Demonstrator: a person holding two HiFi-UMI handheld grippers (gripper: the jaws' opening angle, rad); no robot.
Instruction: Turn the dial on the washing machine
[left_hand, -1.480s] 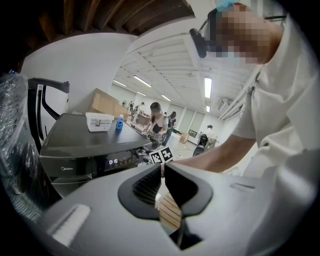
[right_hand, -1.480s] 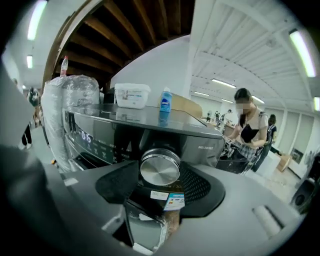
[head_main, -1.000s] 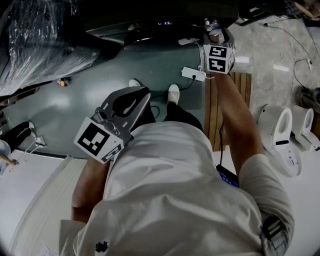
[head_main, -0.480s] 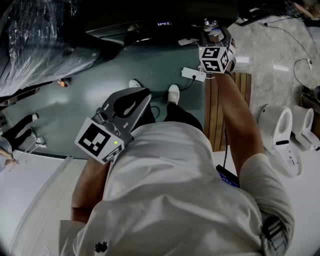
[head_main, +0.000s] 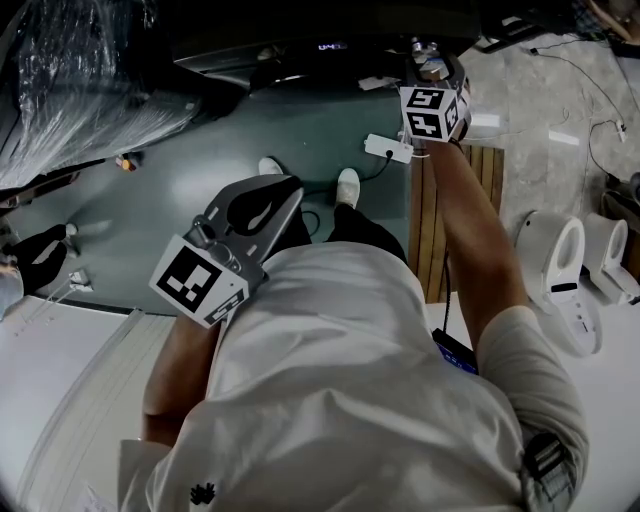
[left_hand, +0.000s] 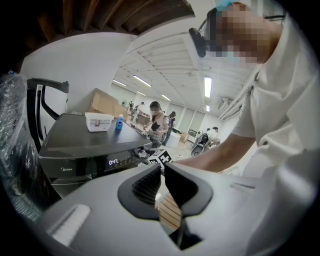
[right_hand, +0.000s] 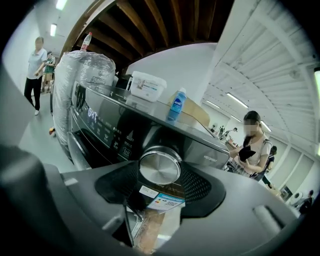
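Observation:
The dark washing machine (right_hand: 107, 127) stands in front of me, with its round silver dial (right_hand: 160, 167) on the front panel. My right gripper (right_hand: 160, 176) is shut on the dial, one dark pad on each side of it. In the head view the right gripper (head_main: 430, 72) reaches out to the machine's panel, next to the lit display (head_main: 332, 46). My left gripper (head_main: 272, 196) hangs near my waist, away from the machine. In its own view the left gripper (left_hand: 162, 170) is shut on nothing, and beyond it are the machine (left_hand: 85, 145) and its display (left_hand: 114, 161).
A white tub (right_hand: 146, 84) and a blue bottle (right_hand: 176, 106) stand on the machine's top. A plastic-wrapped appliance (head_main: 70, 90) is to its left. On the floor lie a white power strip (head_main: 388, 149) and wooden slats (head_main: 440, 230). People (right_hand: 252, 145) stand beyond.
The right gripper has rotated on the dial: its marker cube shows a different angle, and the digits on the display have changed. The left gripper has not moved.

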